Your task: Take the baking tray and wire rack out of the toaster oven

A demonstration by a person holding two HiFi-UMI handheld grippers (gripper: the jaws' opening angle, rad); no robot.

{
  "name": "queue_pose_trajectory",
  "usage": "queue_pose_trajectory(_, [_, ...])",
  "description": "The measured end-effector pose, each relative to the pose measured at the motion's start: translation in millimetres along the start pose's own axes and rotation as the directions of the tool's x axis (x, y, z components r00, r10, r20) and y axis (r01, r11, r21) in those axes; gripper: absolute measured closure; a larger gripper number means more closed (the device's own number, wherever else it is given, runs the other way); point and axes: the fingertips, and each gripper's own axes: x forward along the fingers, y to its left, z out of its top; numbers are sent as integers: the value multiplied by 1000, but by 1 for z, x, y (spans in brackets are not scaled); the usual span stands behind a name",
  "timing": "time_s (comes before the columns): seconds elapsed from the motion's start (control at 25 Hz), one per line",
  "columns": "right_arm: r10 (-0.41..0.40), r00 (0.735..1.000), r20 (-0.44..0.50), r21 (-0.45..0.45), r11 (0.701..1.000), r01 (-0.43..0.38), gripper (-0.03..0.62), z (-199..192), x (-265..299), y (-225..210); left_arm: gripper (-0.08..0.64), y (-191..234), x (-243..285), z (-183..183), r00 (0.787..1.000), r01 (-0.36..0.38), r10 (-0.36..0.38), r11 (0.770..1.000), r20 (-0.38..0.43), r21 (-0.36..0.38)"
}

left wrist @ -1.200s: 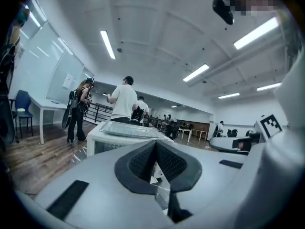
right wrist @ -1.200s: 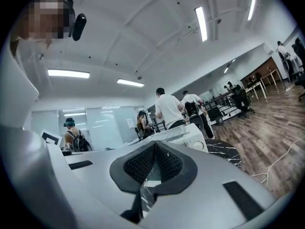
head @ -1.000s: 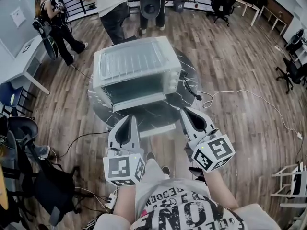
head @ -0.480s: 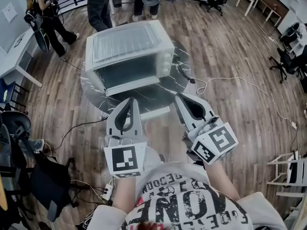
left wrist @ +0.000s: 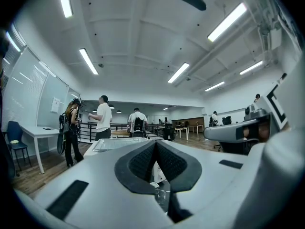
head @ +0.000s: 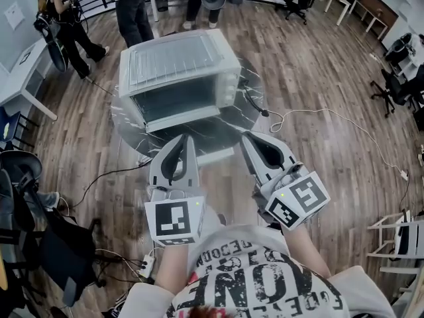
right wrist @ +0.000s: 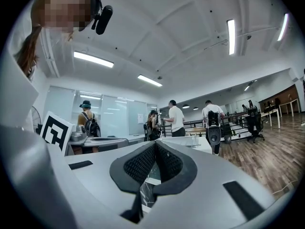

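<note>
Clenched on nothing, the left hand-held gripper [head: 188, 141] and the right hand-held gripper [head: 246, 139] point level at the toaster oven [head: 179, 78], side by side and just short of its front. Its door [head: 182, 120] appears folded down. The cavity behind is dark, so the baking tray and wire rack cannot be made out inside. The oven stands on a round glass table [head: 232, 132], with a black cable [head: 255, 105] trailing off its right side and people well beyond it. This looks like the approach step. Next, a gripper must open, reach into the cavity and pinch the tray's front lip.
</note>
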Motion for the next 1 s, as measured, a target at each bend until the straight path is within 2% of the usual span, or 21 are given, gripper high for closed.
queue_pose_trajectory(1.0, [-12, 1000, 4, 25, 1000, 11, 591, 5, -8, -6, 557, -5, -4, 5, 1000, -3, 4, 1000, 18, -18])
